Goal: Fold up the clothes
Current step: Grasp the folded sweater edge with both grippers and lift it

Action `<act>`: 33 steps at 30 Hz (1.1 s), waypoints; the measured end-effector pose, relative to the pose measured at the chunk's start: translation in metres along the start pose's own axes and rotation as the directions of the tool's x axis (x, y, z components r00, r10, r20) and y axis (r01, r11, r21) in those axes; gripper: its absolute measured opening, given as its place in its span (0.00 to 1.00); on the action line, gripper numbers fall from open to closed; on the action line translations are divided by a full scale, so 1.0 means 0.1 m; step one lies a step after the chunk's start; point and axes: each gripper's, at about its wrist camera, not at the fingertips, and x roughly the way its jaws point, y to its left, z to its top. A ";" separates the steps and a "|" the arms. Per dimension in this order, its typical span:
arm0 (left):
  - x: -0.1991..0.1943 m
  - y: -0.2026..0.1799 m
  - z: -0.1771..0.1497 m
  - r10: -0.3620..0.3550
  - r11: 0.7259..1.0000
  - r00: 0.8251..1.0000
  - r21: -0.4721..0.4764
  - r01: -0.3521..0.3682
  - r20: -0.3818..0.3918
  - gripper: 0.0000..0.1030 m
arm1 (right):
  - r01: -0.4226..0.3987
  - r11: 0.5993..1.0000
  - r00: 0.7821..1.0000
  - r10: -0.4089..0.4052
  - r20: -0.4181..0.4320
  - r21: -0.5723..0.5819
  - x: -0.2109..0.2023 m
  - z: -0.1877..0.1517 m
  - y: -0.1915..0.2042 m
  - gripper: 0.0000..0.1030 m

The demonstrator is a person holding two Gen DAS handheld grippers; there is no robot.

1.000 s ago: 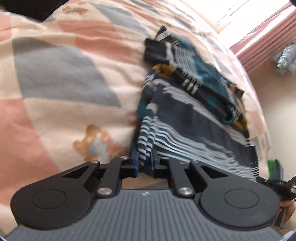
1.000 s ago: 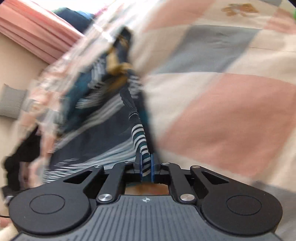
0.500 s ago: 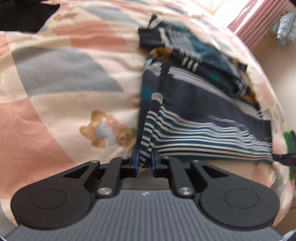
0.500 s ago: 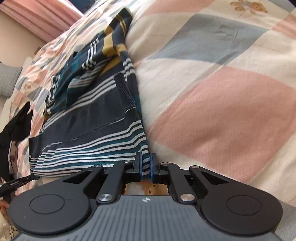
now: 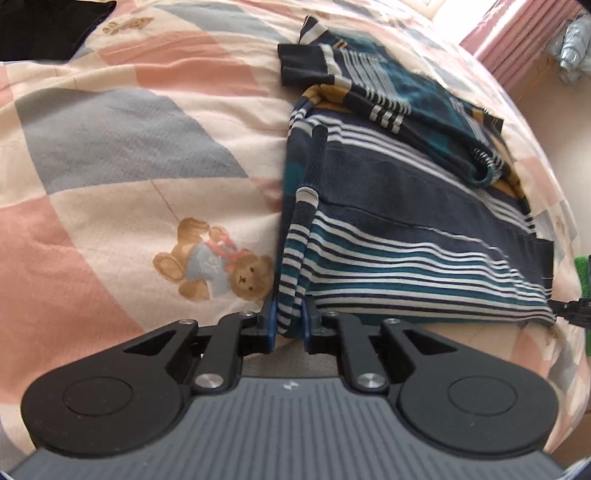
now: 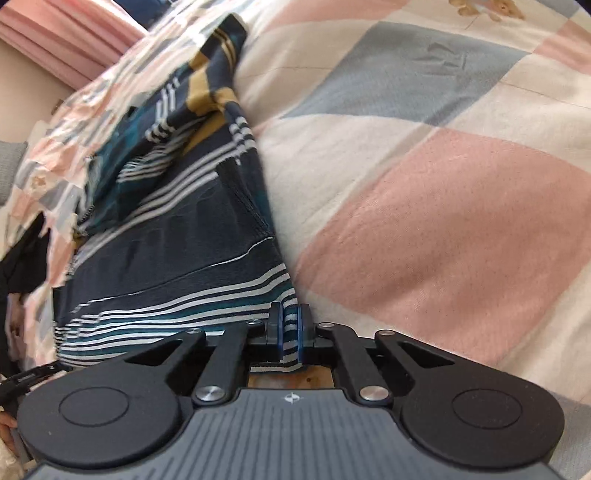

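Both tongs, left tongs [image 5: 289, 321] and right tongs [image 6: 290, 330], pinch the striped shirt's [image 5: 406, 229] hem corners; next, carry them over toward the collar on the bed [image 5: 110, 147].

We see soft daylight, blown out at the upper corners. Fisheye curvature bends edges; the right view's far fabric blurs.

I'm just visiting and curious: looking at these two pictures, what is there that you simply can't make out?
- Left wrist view: the striped garment's near hem is hidden behind the left tongs.
- Right wrist view: the hem corner is hidden between the right tongs; the far end is blurred.
- Left wrist view: a dark item is cut off by the top-left edge.
- Both views: the bedspread runs past every edge.
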 end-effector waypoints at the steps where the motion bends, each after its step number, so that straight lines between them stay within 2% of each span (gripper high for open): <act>1: 0.04 -0.02 0.03 0.013 1.000 1.000 0.023 -0.013 -0.011 0.13 | 0.005 1.000 1.000 -0.005 -0.008 -0.002 0.04 0.04 -0.01 0.04; 2: 0.05 -0.05 0.05 0.025 0.998 0.999 0.049 -0.024 -0.020 0.14 | 0.006 1.000 1.000 -0.006 -0.018 -0.016 0.04 0.07 -0.01 0.05; 4: -0.02 -0.07 0.08 0.047 0.995 0.998 0.092 -0.045 -0.028 0.19 | 0.021 0.997 0.999 -0.023 -0.024 -0.071 -0.05 0.10 0.04 0.16; 5: -0.10 -0.08 0.07 0.061 0.992 0.998 0.107 -0.059 -0.021 0.24 | 0.048 0.992 0.999 -0.049 0.000 -0.120 -0.15 0.06 0.09 0.33; 6: -0.19 -0.10 0.06 0.085 0.987 0.996 0.135 -0.083 -0.010 0.29 | 0.077 0.983 0.997 -0.074 0.026 -0.169 -0.25 0.02 0.14 0.44; 7: -0.29 -0.16 0.03 0.128 0.973 0.992 0.194 -0.128 0.010 0.30 | 0.117 0.965 0.993 -0.106 0.060 -0.236 -0.35 -0.03 0.21 0.45; 8: -0.38 -0.28 -0.03 0.181 0.938 0.983 0.293 -0.185 0.043 0.27 | 0.172 0.926 0.984 -0.144 0.106 -0.335 -0.45 -0.11 0.32 0.46; 9: -0.43 -0.42 -0.13 0.235 0.873 0.968 0.419 -0.250 0.090 0.28 | 0.220 0.870 0.974 -0.168 0.155 -0.442 -0.52 -0.22 0.44 0.52; 10: -0.46 -0.56 -0.24 0.271 0.786 0.952 0.539 -0.303 0.140 0.29 | 0.258 0.791 0.964 -0.177 0.198 -0.554 -0.56 -0.36 0.56 0.57; 11: -0.42 -0.69 -0.39 0.285 0.679 0.940 0.653 -0.336 0.188 0.32 | 0.290 0.692 0.956 -0.177 0.234 -0.661 -0.56 -0.52 0.66 0.68; 12: -0.38 -0.82 -0.53 0.290 0.553 0.927 0.749 -0.365 0.237 0.36 | 0.315 0.574 0.949 -0.174 0.263 -0.756 -0.54 -0.69 0.75 0.71; 13: -0.32 -0.93 -0.69 0.287 0.414 0.913 0.822 -0.391 0.289 0.38 | 0.329 0.440 0.944 -0.168 0.283 -0.836 -0.47 -0.88 0.80 0.71; 15: -0.08 -1.01 -0.99 0.267 0.139 0.880 0.887 -0.439 0.394 0.38 | 0.361 0.165 0.928 -0.165 0.335 -0.918 -0.28 -1.22 0.84 0.67; 16: 0.05 -1.01 -1.10 0.255 0.025 0.862 0.888 -0.459 0.438 0.38 | 0.385 0.030 0.913 -0.159 0.376 -0.922 -0.18 -1.37 0.81 0.66; 17: 0.16 -0.98 -1.18 0.244 -0.064 0.846 0.878 -0.473 0.474 0.38 | 0.412 -0.088 0.896 -0.144 0.421 -0.907 -0.09 -1.48 0.76 0.66; 18: 0.25 -0.95 -1.22 0.238 -0.123 0.837 0.870 -0.477 0.492 0.38 | 0.431 -0.172 0.883 -0.125 0.453 -0.886 -0.02 -1.55 0.71 0.66; 20: 0.40 -0.87 -1.28 0.228 -0.213 0.814 0.843 -0.494 0.535 0.38 | 0.448 -0.272 0.870 -0.086 0.485 -0.852 0.09 -1.62 0.63 0.67; 22: 0.49 -0.80 -1.30 0.200 -0.274 0.801 0.818 -0.506 0.563 0.38 | 0.469 -0.348 0.855 -0.050 0.516 -0.812 0.19 -1.64 0.57 0.67; 24: 0.53 -0.76 -1.30 0.168 -0.317 0.799 0.800 -0.510 0.577 0.37 | 0.490 -0.396 0.840 -0.025 0.542 -0.777 0.28 -1.62 0.55 0.63; 26: 0.54 -0.72 -1.28 0.146 -0.335 0.806 0.796 -0.505 0.573 0.32 | 0.508 -0.430 0.825 -0.009 0.566 -0.747 0.37 -1.56 0.56 0.59; 27: 0.54 -0.69 -1.27 0.138 -0.339 0.811 0.797 -0.500 0.568 0.24 | 0.509 -0.438 0.821 -0.013 0.571 -0.741 0.41 -1.53 0.57 0.54; 28: 0.54 -0.67 -1.26 0.134 -0.343 0.817 0.800 -0.493 0.561 0.21 | 0.494 -0.437 0.828 -0.027 0.560 -0.752 0.43 -1.49 0.57 0.51; 30: 0.53 -0.64 -1.23 0.121 -0.356 0.831 0.805 -0.474 0.543 0.18 | 0.430 -0.423 0.862 -0.071 0.502 -0.798 0.41 -1.44 0.61 0.26; 31: 0.50 -0.64 -1.20 0.120 -0.352 0.843 0.816 -0.459 0.525 0.17 | 0.392 -0.421 0.878 -0.093 0.469 -0.818 0.38 -1.41 0.64 0.21; 32: 0.46 -0.65 -1.15 0.122 -0.333 0.857 0.834 -0.440 0.501 0.15 | 0.354 -0.418 0.893 -0.114 0.435 -0.837 0.36 -1.38 0.66 0.19; 33: 0.41 -0.67 -1.08 0.128 -0.301 0.874 0.858 -0.416 0.468 0.14 | 0.311 -0.401 0.909 -0.139 0.393 -0.862 0.32 -1.32 0.70 0.17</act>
